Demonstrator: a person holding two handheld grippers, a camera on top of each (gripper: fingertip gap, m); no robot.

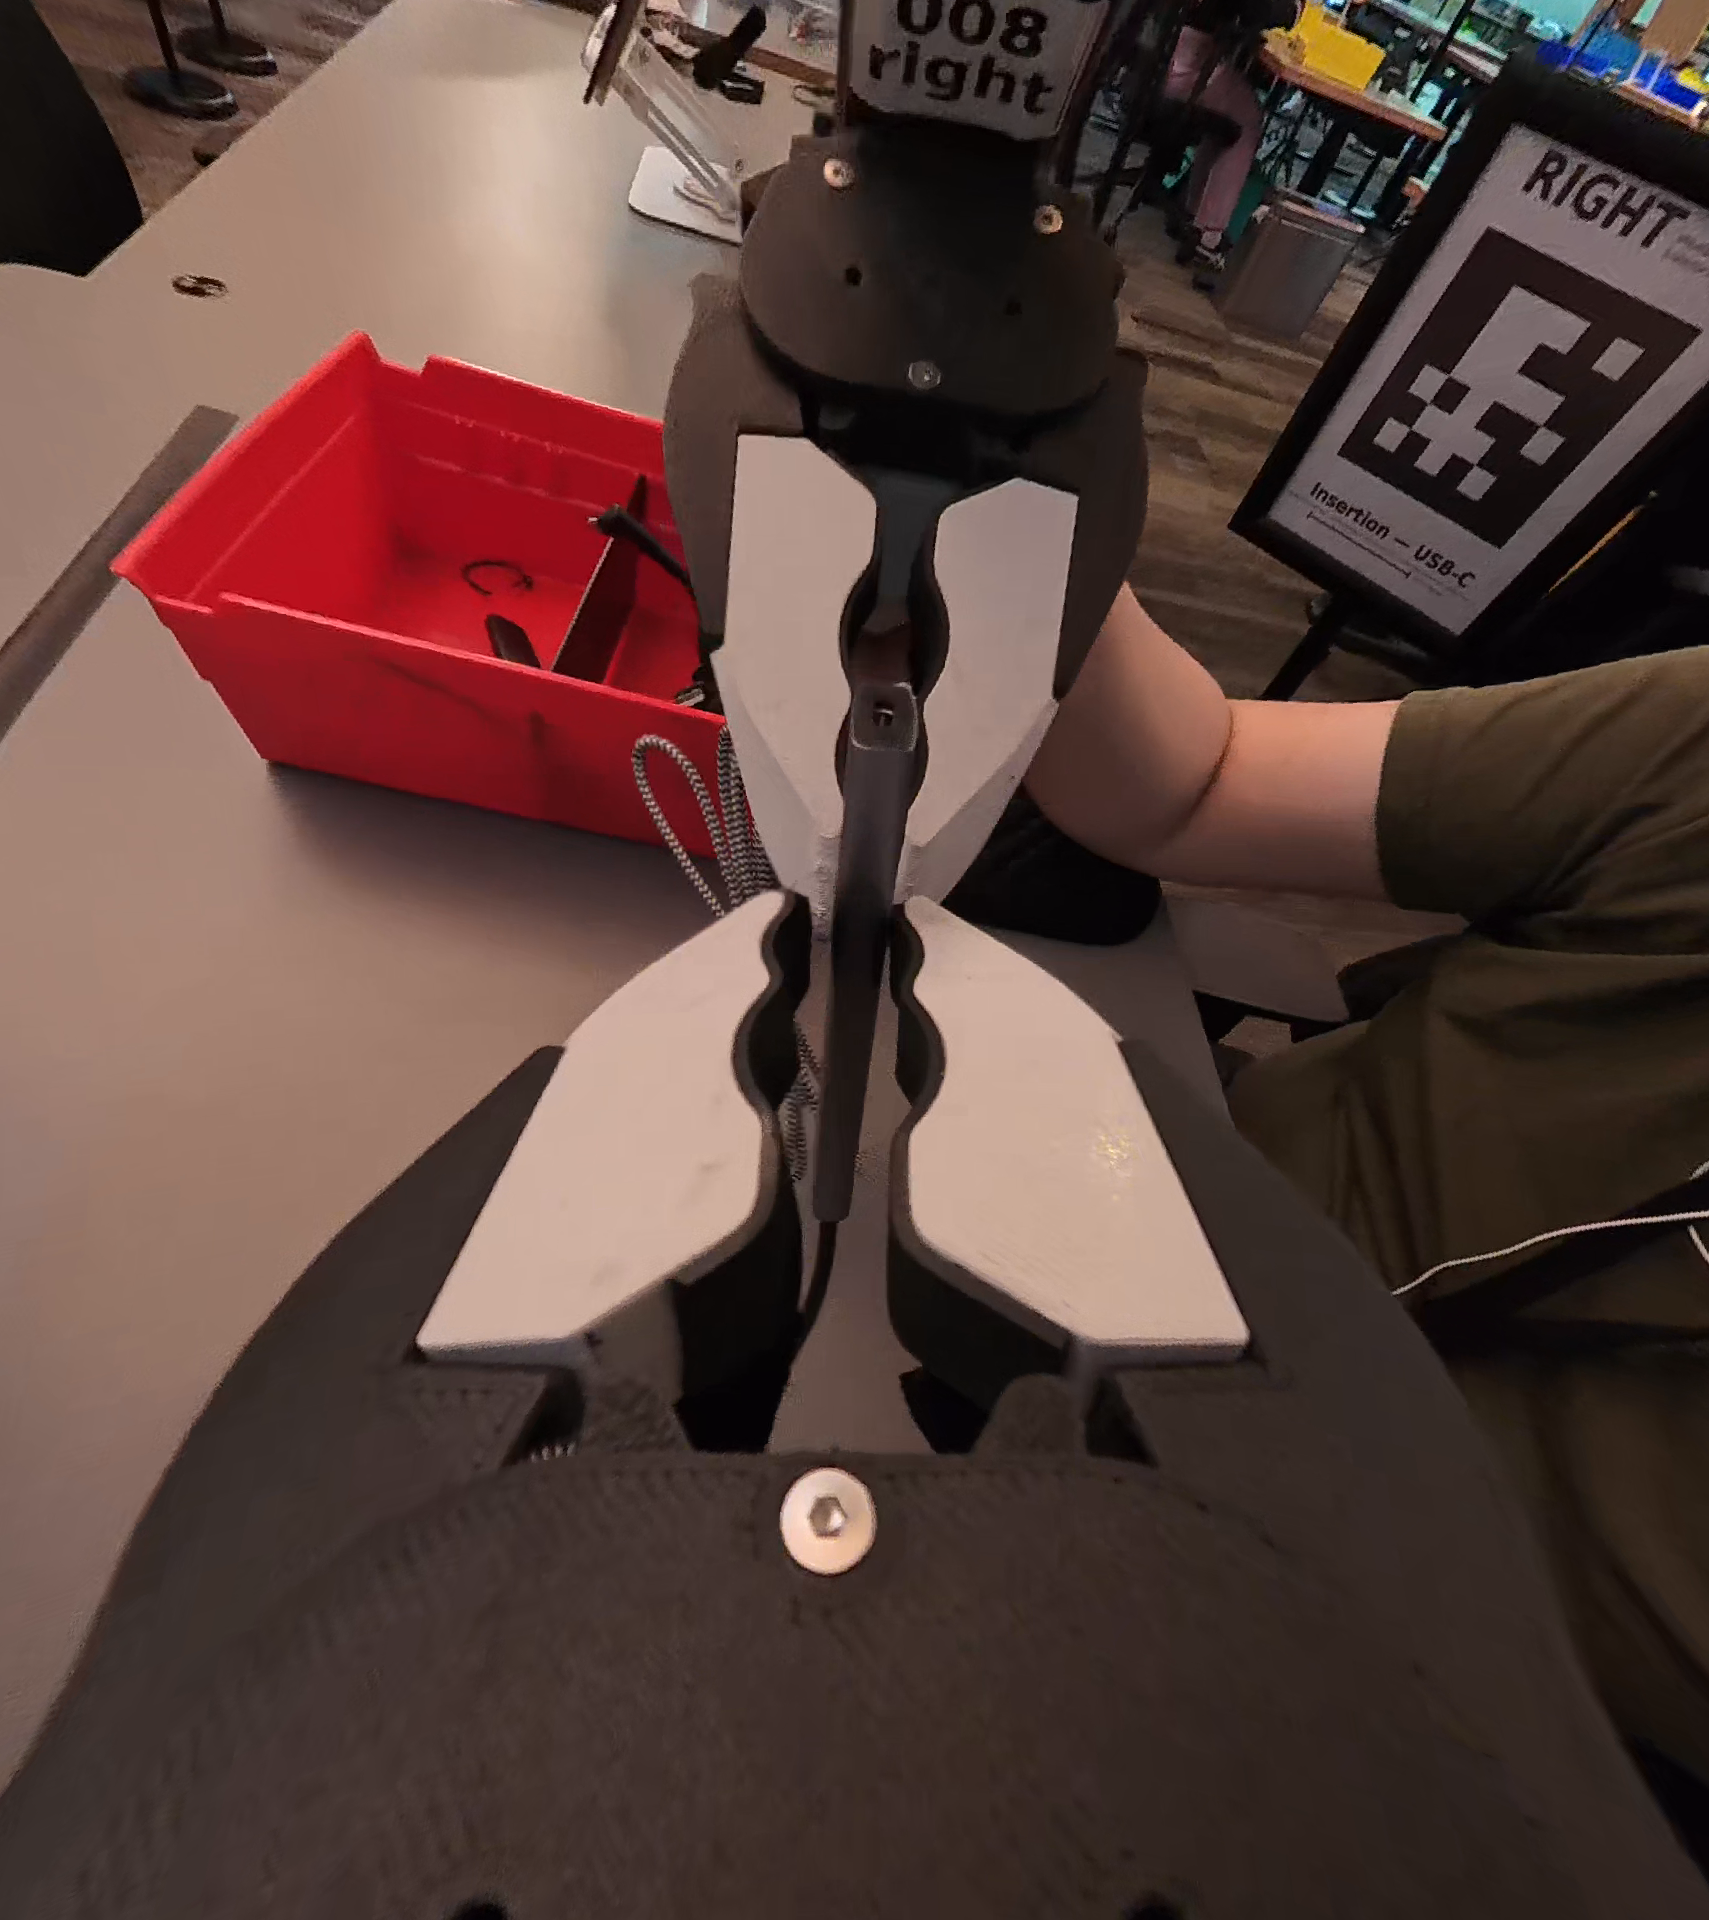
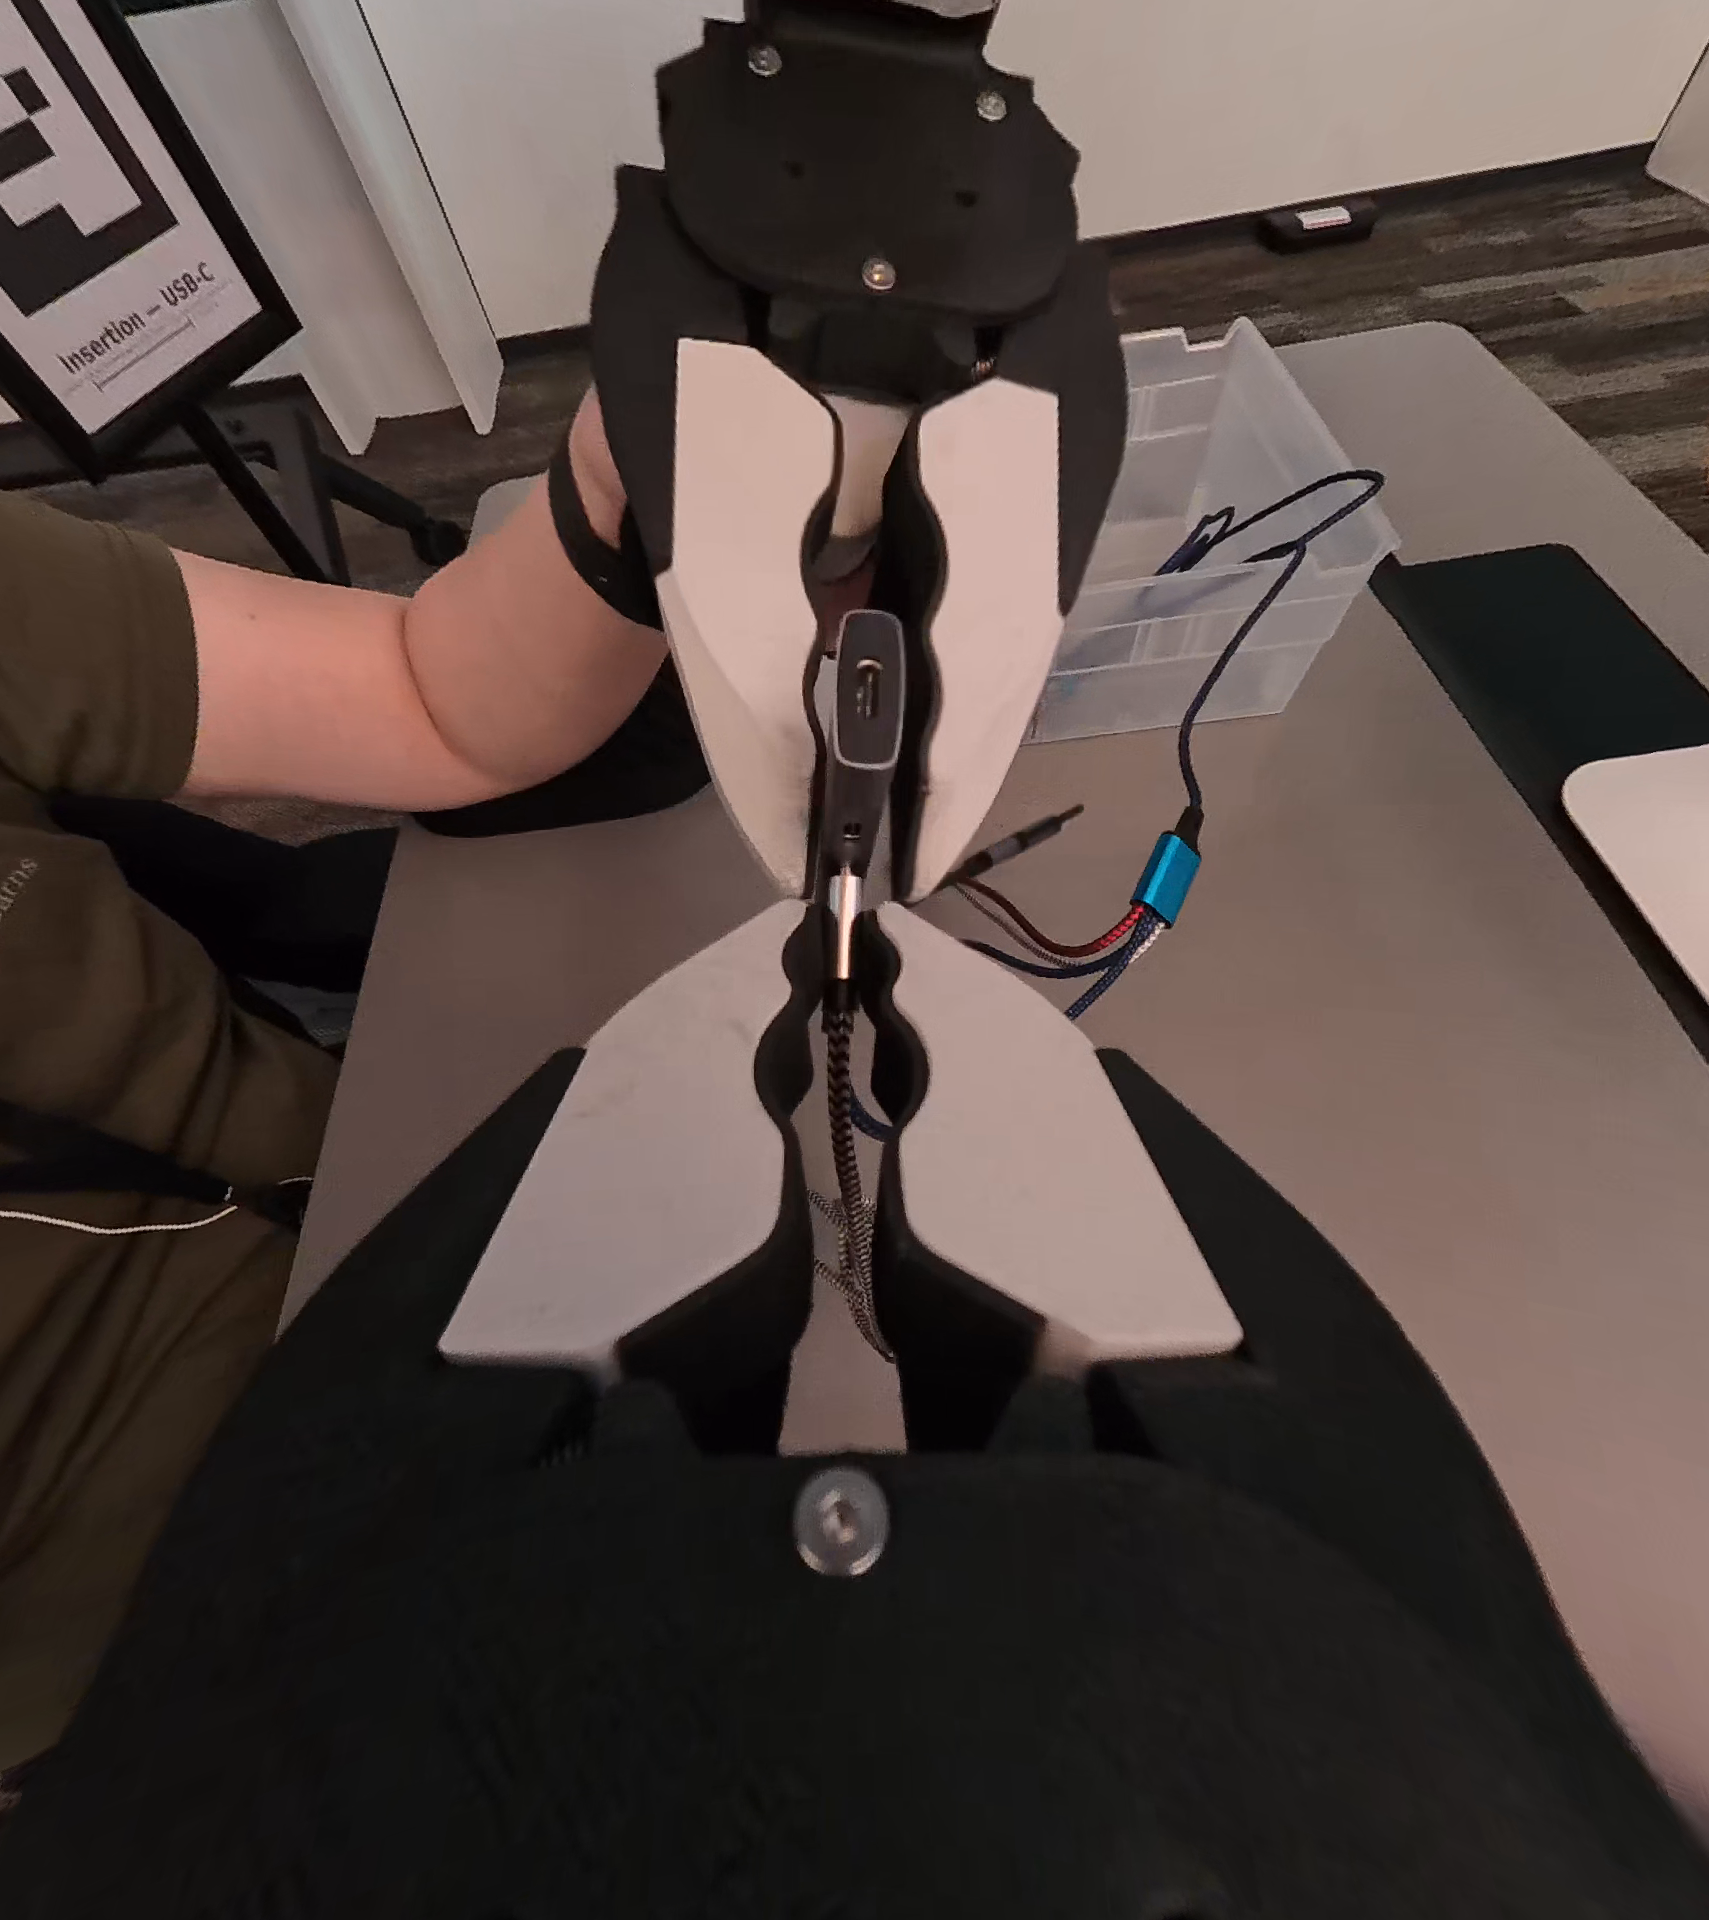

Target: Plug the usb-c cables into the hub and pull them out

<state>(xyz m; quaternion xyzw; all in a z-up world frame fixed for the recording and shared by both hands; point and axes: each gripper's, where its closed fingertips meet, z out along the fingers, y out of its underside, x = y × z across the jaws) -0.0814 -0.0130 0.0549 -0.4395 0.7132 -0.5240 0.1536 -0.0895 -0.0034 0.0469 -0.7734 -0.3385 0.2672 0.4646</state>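
Left claw (image 1: 852, 914) was clamped on the slim, dark-grey metal hub (image 1: 845, 1091), held edge-up above the table (image 1: 206, 1039), likely to brace it against the push from 12 o'clock. Right claw (image 2: 842, 914) was shut on the smooth silver plug (image 2: 842, 935) of a black-and-white braided cable (image 2: 845, 1049), nose-to-nose with the hub's end so plug and port lined up; whether it was fully seated I could not tell. A glossy red bin (image 1: 393, 665) sat at 10 o'clock in the left view, and a blue-cased spare cable (image 2: 1164, 878) lay at 3 o'clock in the right view.
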